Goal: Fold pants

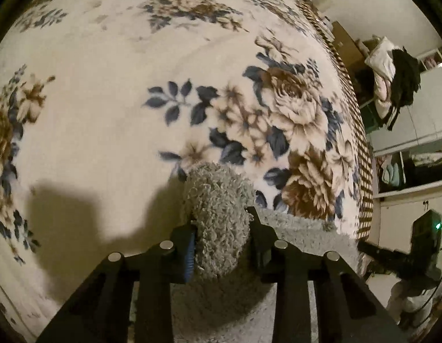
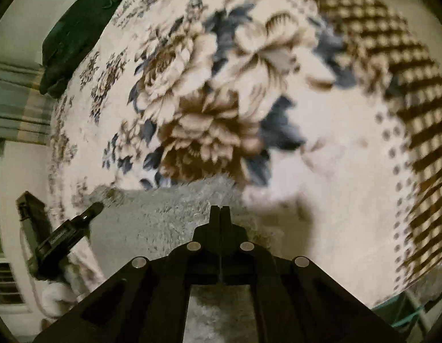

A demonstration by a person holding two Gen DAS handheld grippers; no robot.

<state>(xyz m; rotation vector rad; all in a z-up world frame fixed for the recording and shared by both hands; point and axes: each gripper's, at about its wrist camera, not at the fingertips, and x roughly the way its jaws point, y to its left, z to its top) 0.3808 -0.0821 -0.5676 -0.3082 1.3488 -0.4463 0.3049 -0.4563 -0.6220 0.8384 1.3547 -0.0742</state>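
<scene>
Gripping a bunched fold of fluffy grey pants [image 1: 218, 223], the left tongs [image 1: 223, 237] are closed partway, their fingers [image 1: 188, 254] pressing the thick fabric from both sides. The pants lie on a bed covered by a cream blanket [image 1: 106, 85] printed with brown and blue flowers, near its checked border. From the right wrist view, the right tongs [image 2: 220, 214] are shut tight, tips together at the pants' edge; whether they pinch any fabric cannot be told. The pants look loosely spread, not yet a tidy stack, so the folding seems at an early or middle stage, with laying over and smoothing left to do.
</scene>
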